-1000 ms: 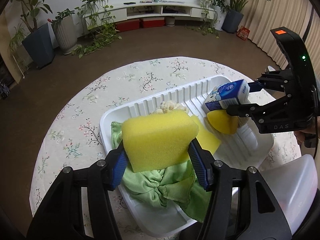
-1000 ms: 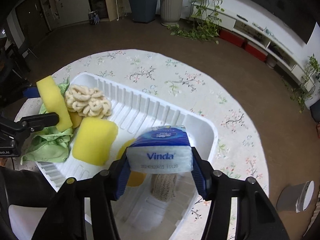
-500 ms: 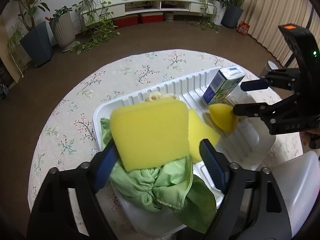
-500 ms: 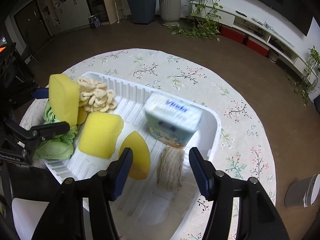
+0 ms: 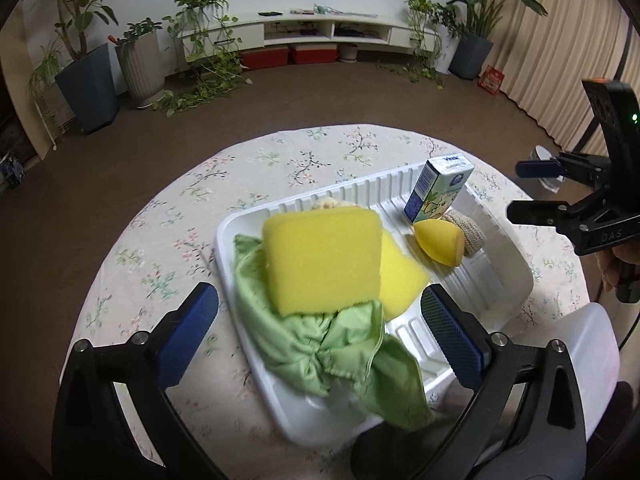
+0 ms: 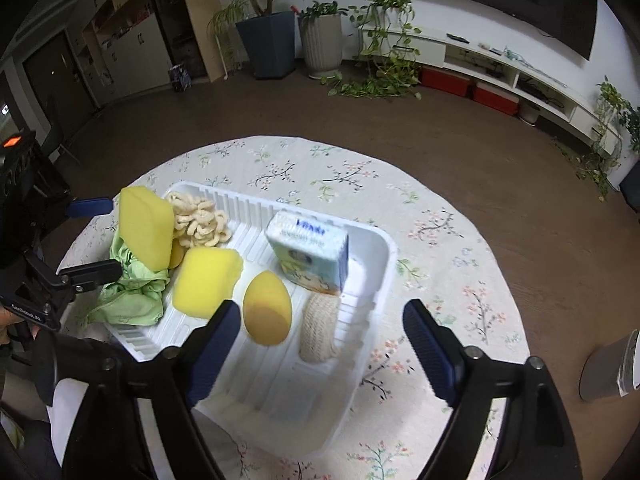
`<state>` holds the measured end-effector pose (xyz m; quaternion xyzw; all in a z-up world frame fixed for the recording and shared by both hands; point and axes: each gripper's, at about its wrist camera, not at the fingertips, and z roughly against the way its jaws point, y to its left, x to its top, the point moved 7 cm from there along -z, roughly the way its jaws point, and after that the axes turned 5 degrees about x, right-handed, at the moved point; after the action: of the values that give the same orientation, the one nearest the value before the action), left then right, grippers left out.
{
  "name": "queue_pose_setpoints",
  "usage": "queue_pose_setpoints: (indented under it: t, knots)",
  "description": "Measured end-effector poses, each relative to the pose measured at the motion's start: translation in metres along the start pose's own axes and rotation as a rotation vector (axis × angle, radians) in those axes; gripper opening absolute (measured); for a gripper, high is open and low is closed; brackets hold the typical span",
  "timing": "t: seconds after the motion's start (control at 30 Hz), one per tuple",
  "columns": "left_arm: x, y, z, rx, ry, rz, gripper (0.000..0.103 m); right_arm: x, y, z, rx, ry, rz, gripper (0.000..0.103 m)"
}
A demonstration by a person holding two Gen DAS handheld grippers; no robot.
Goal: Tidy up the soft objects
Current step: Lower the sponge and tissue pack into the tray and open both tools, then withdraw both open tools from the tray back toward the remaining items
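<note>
In the white ribbed tray (image 5: 224, 240) a big yellow sponge (image 5: 324, 256) leans on a crumpled green cloth (image 5: 320, 344). My left gripper (image 5: 318, 320) hangs just above and behind it; its jaws are opening wide and neither pad touches the sponge. A blue Vinda tissue pack (image 6: 310, 252) stands free against the tray's (image 6: 384, 248) far wall. The right gripper (image 6: 322, 320) hovers in front of it, jaws opening with nothing between them. Also in the tray are a flat yellow sponge (image 6: 208, 280), an egg-shaped sponge (image 6: 267, 308), a woven pad (image 6: 320, 332) and a cream looped scrubber (image 6: 198, 220).
The tray sits on a round table with a floral cloth (image 5: 180, 216). A white plastic seat or tub (image 5: 580, 340) is at the near right edge. A grey bin (image 6: 612, 364) stands on the brown floor. Potted plants and a low cabinet line the far wall.
Both grippers opened and drew back and up. The big yellow sponge left the left jaws and rests on the green cloth. The tissue pack left the right jaws and stands in the tray.
</note>
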<state>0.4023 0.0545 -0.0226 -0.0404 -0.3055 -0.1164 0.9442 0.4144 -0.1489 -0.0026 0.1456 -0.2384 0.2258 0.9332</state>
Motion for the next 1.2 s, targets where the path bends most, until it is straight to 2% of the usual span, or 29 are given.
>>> queue_pose_setpoints:
  t: [0.1, 0.2, 0.43, 0.63, 0.87, 1.07, 1.2]
  knots:
    - [-0.002, 0.007, 0.014, 0.004, -0.033, 0.033, 0.103, -0.007, -0.005, 0.01, -0.001, -0.017, -0.019, 0.103]
    - [-0.005, 0.01, 0.029, 0.007, -0.067, 0.052, 0.103, -0.015, -0.009, 0.022, -0.002, -0.031, -0.04, 0.103]
    - [-0.019, 0.006, 0.051, 0.022, -0.089, 0.063, 0.103, -0.03, -0.014, 0.048, -0.022, -0.073, -0.068, 0.103]
    - [-0.038, 0.017, 0.083, 0.037, -0.149, 0.149, 0.103, -0.049, -0.01, 0.083, -0.024, -0.137, -0.088, 0.103]
    - [-0.095, 0.02, 0.122, 0.078, -0.204, 0.218, 0.103, -0.096, 0.02, 0.122, 0.012, -0.223, -0.102, 0.103]
    - [-0.156, 0.008, 0.129, 0.096, -0.167, 0.235, 0.103, -0.151, 0.063, 0.131, 0.046, -0.237, -0.107, 0.103]
    - [-0.189, -0.003, 0.128, 0.071, -0.145, 0.27, 0.103, -0.185, 0.095, 0.128, 0.053, -0.234, -0.111, 0.103]
